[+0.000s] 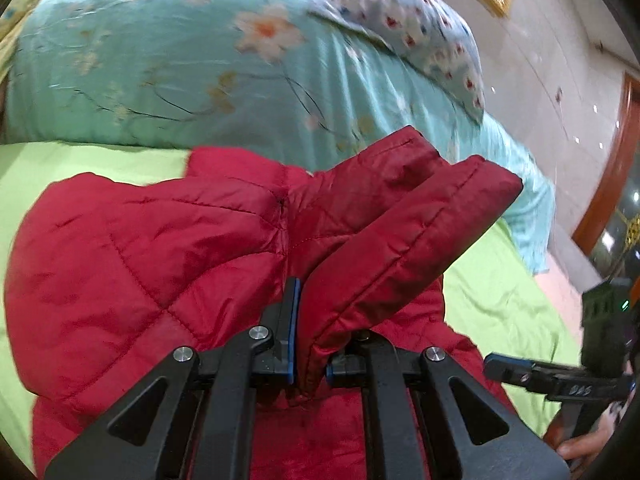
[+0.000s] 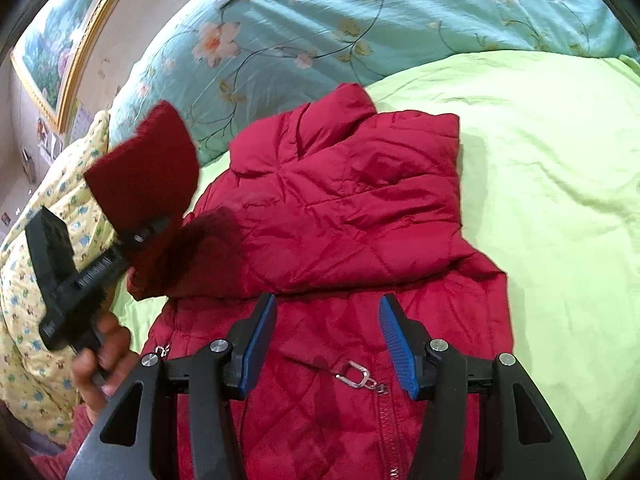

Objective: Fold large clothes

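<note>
A red quilted jacket (image 2: 344,208) lies on a green bedsheet (image 2: 540,184), collar towards the pillows, zipper (image 2: 360,374) near me. My left gripper (image 1: 310,344) is shut on the jacket's sleeve cuff (image 1: 384,232) and holds it lifted above the jacket body (image 1: 140,264). In the right wrist view the left gripper (image 2: 136,236) shows at the left with the raised cuff (image 2: 148,168). My right gripper (image 2: 328,344) is open and empty, hovering over the jacket's front by the zipper pull. It also shows at the right edge of the left wrist view (image 1: 496,364).
A turquoise floral quilt (image 1: 180,60) and a flowered pillow (image 1: 420,28) lie at the bed's head. A yellow patterned blanket (image 2: 36,280) lies at the left. A gold-framed picture (image 2: 60,48) hangs on the wall. A wooden door frame (image 1: 612,168) stands to the right.
</note>
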Action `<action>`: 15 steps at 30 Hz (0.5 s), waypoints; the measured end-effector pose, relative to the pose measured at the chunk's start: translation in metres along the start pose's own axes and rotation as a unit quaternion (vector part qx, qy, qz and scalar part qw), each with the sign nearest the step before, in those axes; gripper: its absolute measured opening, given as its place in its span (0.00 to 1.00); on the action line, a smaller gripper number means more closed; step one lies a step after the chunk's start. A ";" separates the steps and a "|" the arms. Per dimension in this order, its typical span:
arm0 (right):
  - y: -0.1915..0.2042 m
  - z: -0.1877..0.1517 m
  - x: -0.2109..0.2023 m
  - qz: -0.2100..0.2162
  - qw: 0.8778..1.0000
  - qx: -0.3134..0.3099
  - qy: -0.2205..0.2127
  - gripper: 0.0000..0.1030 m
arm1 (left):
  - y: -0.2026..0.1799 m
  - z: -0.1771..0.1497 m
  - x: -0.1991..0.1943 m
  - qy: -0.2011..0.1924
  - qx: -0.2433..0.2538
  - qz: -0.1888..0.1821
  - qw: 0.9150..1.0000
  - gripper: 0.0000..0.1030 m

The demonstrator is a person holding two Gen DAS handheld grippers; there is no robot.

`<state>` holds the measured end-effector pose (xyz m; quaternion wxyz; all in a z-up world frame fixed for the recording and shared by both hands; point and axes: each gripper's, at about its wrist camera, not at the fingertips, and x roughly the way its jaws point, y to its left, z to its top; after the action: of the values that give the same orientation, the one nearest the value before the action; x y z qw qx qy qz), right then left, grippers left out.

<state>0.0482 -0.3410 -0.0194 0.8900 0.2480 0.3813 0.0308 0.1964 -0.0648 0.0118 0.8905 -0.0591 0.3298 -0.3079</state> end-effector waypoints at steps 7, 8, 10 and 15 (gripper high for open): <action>-0.022 0.015 -0.005 0.009 0.999 0.034 -0.006 0.54 | -0.043 -0.022 0.039 0.027 0.064 0.013 0.998 0.07; -0.025 0.018 -0.004 0.013 0.999 0.041 -0.007 0.54 | -0.047 -0.026 0.045 0.033 0.073 0.019 0.997 0.07; -0.029 0.026 -0.001 0.022 0.998 0.050 -0.007 0.58 | -0.052 -0.035 0.055 0.044 0.088 0.031 0.995 0.07; -0.036 0.046 0.020 0.065 0.994 0.089 0.002 0.71 | -0.056 -0.044 0.063 0.058 0.104 0.038 0.992 0.07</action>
<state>0.0898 -0.3874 -0.0224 0.8600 0.3502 0.3670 0.0551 0.1777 -0.1419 -0.0399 0.8822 0.0646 0.3489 -0.3096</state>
